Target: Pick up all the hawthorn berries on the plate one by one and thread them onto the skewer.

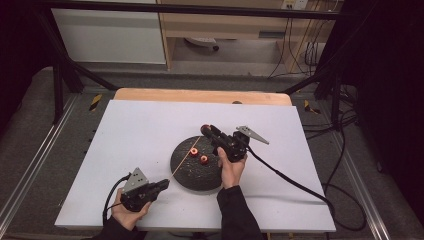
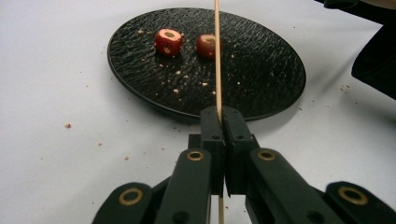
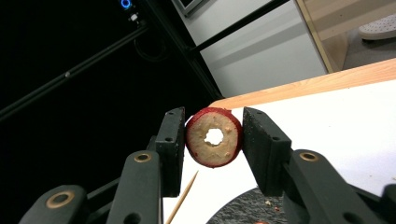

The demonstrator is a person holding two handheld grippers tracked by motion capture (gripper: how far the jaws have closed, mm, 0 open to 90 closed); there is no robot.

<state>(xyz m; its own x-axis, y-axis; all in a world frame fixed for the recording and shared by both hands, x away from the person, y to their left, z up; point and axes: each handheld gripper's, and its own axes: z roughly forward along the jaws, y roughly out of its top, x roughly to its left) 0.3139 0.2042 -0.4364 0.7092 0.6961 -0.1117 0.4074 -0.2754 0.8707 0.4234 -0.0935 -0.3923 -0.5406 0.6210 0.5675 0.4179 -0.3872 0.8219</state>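
Above the round black textured plate (image 1: 196, 170), the right gripper (image 1: 206, 131) pinches a cored red fruit (image 1: 204, 129). From the left gripper (image 2: 219, 116), jaws pressed on a thin wooden skewer (image 2: 217, 56), likely brittle. Right gripper view: fruit (image 3: 214, 137) looks soft, best clamped on its skin.

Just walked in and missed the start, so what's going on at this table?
A person is threading cored red fruit pieces onto a wooden skewer. The left tongs are shut on the skewer, which points over the black plate. The right tongs grip one fruit ring above the table. Two more pieces wait on the plate.
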